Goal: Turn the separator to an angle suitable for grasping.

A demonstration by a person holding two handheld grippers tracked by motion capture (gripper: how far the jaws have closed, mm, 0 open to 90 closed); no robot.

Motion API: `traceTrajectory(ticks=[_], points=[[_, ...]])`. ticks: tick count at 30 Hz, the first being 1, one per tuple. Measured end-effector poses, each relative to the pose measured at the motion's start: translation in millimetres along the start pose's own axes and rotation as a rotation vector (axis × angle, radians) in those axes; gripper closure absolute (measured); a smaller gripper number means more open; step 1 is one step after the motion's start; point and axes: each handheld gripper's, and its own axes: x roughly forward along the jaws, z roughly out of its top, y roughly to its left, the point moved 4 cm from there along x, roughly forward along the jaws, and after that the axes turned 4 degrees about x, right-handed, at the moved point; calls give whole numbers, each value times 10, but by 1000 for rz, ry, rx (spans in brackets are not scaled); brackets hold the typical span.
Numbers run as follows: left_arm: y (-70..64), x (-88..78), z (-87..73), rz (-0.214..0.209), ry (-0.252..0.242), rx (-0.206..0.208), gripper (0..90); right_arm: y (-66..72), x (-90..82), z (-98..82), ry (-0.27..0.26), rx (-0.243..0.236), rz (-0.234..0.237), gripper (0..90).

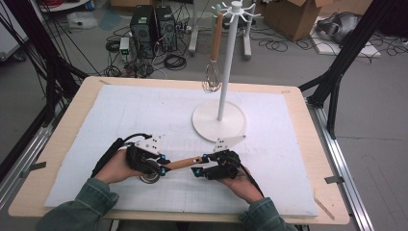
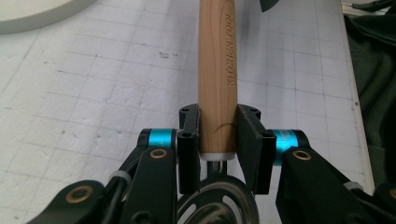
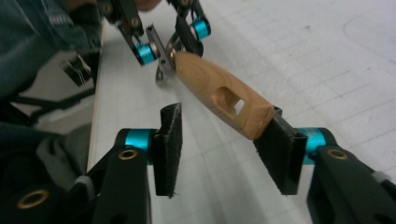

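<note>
A: From the high view, the left gripper (image 1: 162, 166) and right gripper (image 1: 198, 166) meet over the mat (image 1: 144, 110), a wooden-handled tool (image 1: 182, 163) level between them. A whisk (image 1: 212, 72) hangs on the stand (image 1: 226, 62) behind.

B: And the left gripper view?

A: The jaws are clamped on the handle (image 2: 217, 79) just above its metal end, pads tight on both sides.

B: The right gripper view?

A: Jaws apart. The handle's tip (image 3: 254, 122), with its hanging hole, rests against one pad (image 3: 278, 147); the other pad (image 3: 169, 140) stands clear. The left gripper (image 3: 161, 44) holds the far end.

B: What could go wrong?

A: The tip sits off-centre. If the right jaws close like this, I'd judge they could push it sideways or catch only the corner, and it could slip once the left lets go.
</note>
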Motion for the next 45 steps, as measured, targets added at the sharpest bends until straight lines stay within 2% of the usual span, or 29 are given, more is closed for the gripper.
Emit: traceTrajectory(ticks=[3, 7, 9, 12, 15, 18, 23, 25, 30, 39, 41, 45], points=[[12, -21, 6, -1, -19, -11, 703, 6, -21, 69, -22, 8, -1, 575], [13, -51, 12, -2, -36, -18, 700, 11, -51, 161, -48, 8, 3, 673], [14, -63, 11, -1, -34, -17, 698, 17, -57, 195, -55, 10, 18, 681], [24, -48, 2, -15, -37, -37, 681, 38, -62, 227, -53, 8, 38, 695], [48, -30, -16, -46, -32, -59, 665, 57, -67, 257, -47, -8, 42, 702], [55, -31, -20, -49, -32, -61, 671, 65, -66, 284, -42, -15, 40, 702], [33, -54, 0, -37, -39, -49, 695, 73, -55, 332, -62, -11, 29, 679], [32, -51, 12, -17, -39, -48, 698, 75, -36, 351, -61, -16, 9, 586], [32, -69, 73, 8, -77, -54, 699, 89, 14, 394, -73, 1, -11, 523], [49, -45, 202, 85, -110, -95, 699, 122, 78, 492, -108, 10, -14, 541], [46, -41, 222, 87, -117, -112, 699, 121, 77, 516, -122, 18, -20, 560], [30, -51, 249, 86, -132, -113, 700, 129, 52, 568, -136, 18, -19, 632]])
